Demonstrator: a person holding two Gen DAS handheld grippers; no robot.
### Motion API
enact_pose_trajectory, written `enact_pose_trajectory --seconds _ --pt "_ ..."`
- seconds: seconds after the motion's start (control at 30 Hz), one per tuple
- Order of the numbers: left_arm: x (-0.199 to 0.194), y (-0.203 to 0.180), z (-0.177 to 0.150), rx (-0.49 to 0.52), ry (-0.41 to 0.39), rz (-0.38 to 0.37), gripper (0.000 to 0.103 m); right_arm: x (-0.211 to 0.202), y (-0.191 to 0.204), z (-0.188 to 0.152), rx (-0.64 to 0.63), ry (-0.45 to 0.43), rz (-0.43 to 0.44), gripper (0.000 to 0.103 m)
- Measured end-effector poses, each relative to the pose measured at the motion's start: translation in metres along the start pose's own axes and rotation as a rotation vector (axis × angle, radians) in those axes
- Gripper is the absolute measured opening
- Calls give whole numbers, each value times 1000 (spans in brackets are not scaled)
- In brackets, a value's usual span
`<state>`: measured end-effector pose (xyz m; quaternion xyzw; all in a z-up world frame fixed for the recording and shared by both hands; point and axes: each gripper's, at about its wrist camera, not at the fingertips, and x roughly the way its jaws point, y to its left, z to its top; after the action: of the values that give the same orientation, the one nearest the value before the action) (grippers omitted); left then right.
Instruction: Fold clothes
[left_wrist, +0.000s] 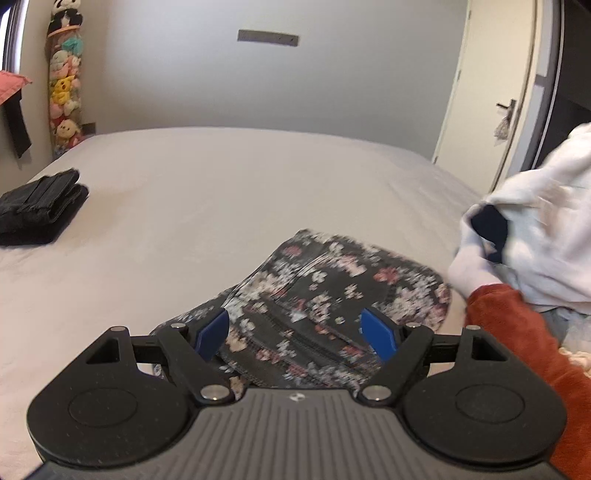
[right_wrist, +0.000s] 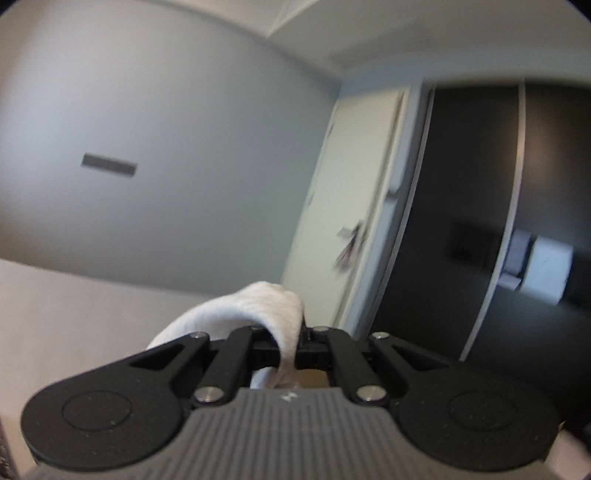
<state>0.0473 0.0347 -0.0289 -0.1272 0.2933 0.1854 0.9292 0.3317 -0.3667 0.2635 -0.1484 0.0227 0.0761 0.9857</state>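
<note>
Nearest the lens, the left claw stands wide, its blue pads either side of a dark floral garment that lies loosely heaped at the near edge of the bed, holding nothing. The cloth looks rumpled rather than squared, with a zip line running across it. Toward the bed's far left corner a black folded stack sits neat and well apart from the rest. At the right edge a white garment hangs lifted off the bed above an orange sleeve, blurred as if in motion.

In the right wrist view the right claw is closed narrow on a fold of that white garment, which loops up over the linkage and drops down behind it (the fingertips themselves are hidden by the cloth).

Judged risks: the white piece is pinched at one small bunch, so it may slip out or hang twisted, making a clean spread on the bed hard. Its loose tail could drag across the floral garment and shift it. The left claw, if it closes where it stands, might catch several layers of floral cloth at once and lift a lump rather than one edge
</note>
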Motion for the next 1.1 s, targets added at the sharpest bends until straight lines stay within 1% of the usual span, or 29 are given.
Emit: enact_pose_trajectory --seconds 0.03,0.1,0.17,0.23,0.3,0.33,0.37,0.4,0.43,0.47,0.5,0.6,0.7,0.77,0.83,0.9,0.97,1.0,1.1 --pt "-2 -2 1 5 -5 -7 93 -18 -14 10 -9 -22 -32 2" --pt "-4 -8 1 19 -11 -25 93 -42 -41 17 -18 -3 -67 3" --pt "-6 -13 1 30 -12 -41 93 -52 -61 9 -52 108 -49 5" --pt "-7 -18 1 44 -11 -56 93 -56 -72 -13 -61 217 -31 11" --pt "-9 -24 2 62 -11 -68 93 -59 -77 -39 -74 317 -14 16" --pt "-9 -26 2 74 -11 -69 93 -60 -75 -51 -90 349 -5 26" --pt "-10 -29 2 87 -11 -70 93 -62 -72 -62 -108 380 5 42" --pt "-11 -32 1 100 -11 -71 93 -64 -67 -71 -143 403 21 51" --pt "-11 -35 1 109 -9 -70 93 -66 -61 -79 -177 426 37 65" --pt "-12 -36 0 116 -6 -69 93 -72 -59 -84 -211 452 63 72" --pt "-12 -37 0 116 -6 -67 93 -77 -60 -86 -240 487 95 74" --pt "-13 -39 0 108 -7 -64 93 -92 -64 -91 -324 587 188 75" --pt "-14 -39 2 101 -10 -73 93 -106 -75 -76 -334 605 228 76" --pt "-15 -41 4 114 -15 -83 93 -115 -83 -65 -338 616 258 76" --pt "-16 -44 5 129 -16 -95 93 -127 -98 -48 -313 611 318 76" --pt "-17 -47 4 146 -16 -111 93 -141 -115 -31 -285 577 371 77" --pt "-16 -49 1 163 -12 -130 93 -152 -115 -17 -235 496 412 83" --pt "-15 -50 -1 170 -8 -139 93 -156 -113 -12 -212 461 436 83" --pt "-14 -53 -11 192 14 -151 93 -140 -58 -32 -182 451 570 83"
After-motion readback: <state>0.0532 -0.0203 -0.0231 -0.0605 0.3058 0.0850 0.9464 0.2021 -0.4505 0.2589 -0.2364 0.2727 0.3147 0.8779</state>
